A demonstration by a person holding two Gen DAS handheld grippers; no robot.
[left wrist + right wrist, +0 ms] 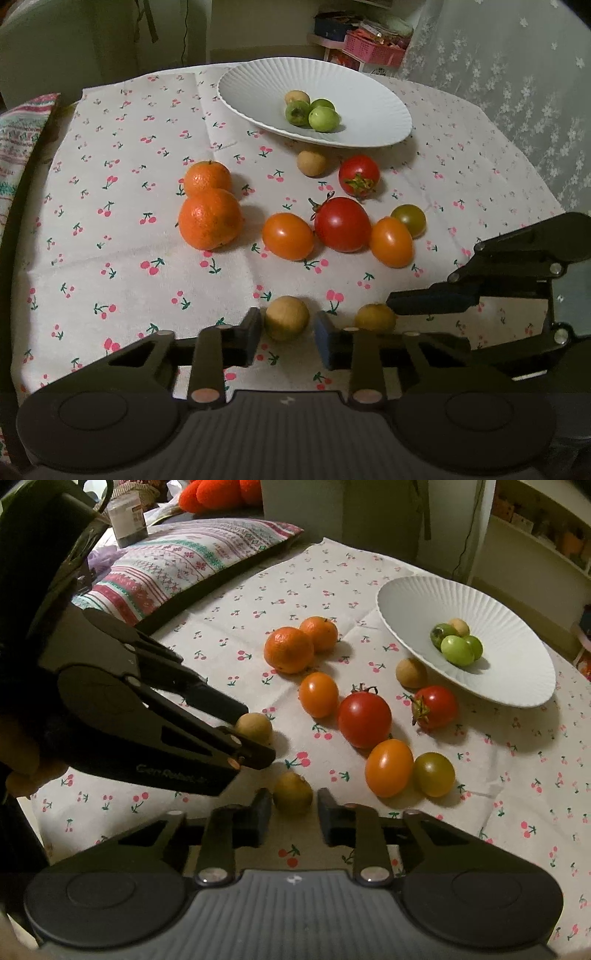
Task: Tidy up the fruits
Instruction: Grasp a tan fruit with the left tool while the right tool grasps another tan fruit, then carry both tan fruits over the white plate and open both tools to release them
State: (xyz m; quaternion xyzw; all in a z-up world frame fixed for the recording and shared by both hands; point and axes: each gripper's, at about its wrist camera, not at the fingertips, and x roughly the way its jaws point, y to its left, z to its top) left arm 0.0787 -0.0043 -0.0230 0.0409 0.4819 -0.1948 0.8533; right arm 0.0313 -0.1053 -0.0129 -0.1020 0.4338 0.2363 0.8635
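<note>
Left gripper [288, 332]: closed on a tan round fruit [286, 323], which is pinched between the two pads low over the cloth; in the right wrist view it is seen from the side, tilted downward, with part of a hand [22, 760] behind it.
Right gripper [293, 805]: closed on an olive-brown round fruit [293, 793], which is held between its pads just beside the left gripper's fruit.
Gripped fruits: both are found at the near edge of the spread, close together but apart, with the other fruit lying beyond them.
Tomatoes: a large red tomato [341, 223] is flanked by two orange tomatoes [288, 236] [390, 242]; a greenish-brown tomato [409, 219] is seen touching the right-hand orange one, and a smaller red tomato [359, 174] with a green calyx is set farther back.
Mandarins [208, 218]: two are laid touching each other, to the left of the tomatoes.
Loose tan fruit [311, 162]: it is left on the cloth just in front of the plate, beside the smaller red tomato.
White ribbed plate [258, 85]: it is placed at the far side; three green fruits [323, 118] and one tan fruit [296, 98] are clustered inside it.
Cherry-print cloth [110, 240]: it is spread, creased, over the counter under everything.
Surroundings: a patterned pillow [177, 561] is seen at the far left edge of the counter, and a flowered lace curtain [517, 92] on the right.
</note>
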